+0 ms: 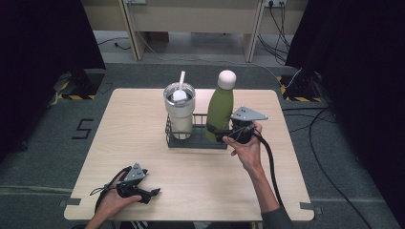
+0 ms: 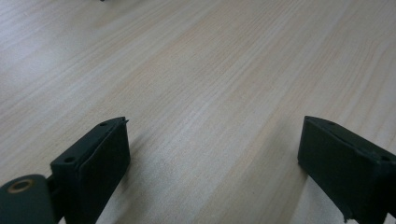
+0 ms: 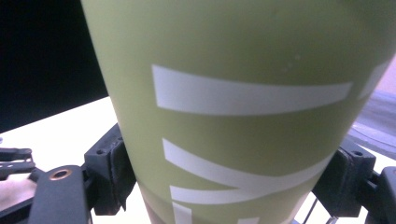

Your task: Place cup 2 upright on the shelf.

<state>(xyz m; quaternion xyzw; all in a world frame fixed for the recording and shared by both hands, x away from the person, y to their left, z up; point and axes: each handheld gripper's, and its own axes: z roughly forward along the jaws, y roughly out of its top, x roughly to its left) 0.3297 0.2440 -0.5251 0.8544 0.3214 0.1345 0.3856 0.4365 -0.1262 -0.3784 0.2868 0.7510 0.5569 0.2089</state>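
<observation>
- The green bottle (image 1: 218, 113), right of centre in the high view, is clamped low by the right gripper (image 1: 220, 135), apparently just over the wire caddy (image 1: 197, 142).
- It should be kept upright, clear of the tumbler (image 1: 179, 110).
- The left gripper (image 2: 210, 158) is rested open at lower left.

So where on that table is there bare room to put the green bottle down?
The table is bare left of the wire rack, in the broad strip between the rack and the left tongs, and along the right edge. It is crowded in the rack, where the tumbler stands beside the green bottle held by the right tongs.

High view overlooks the table (image 1: 143, 143); tool views sit close, sharing its tabletop.
</observation>
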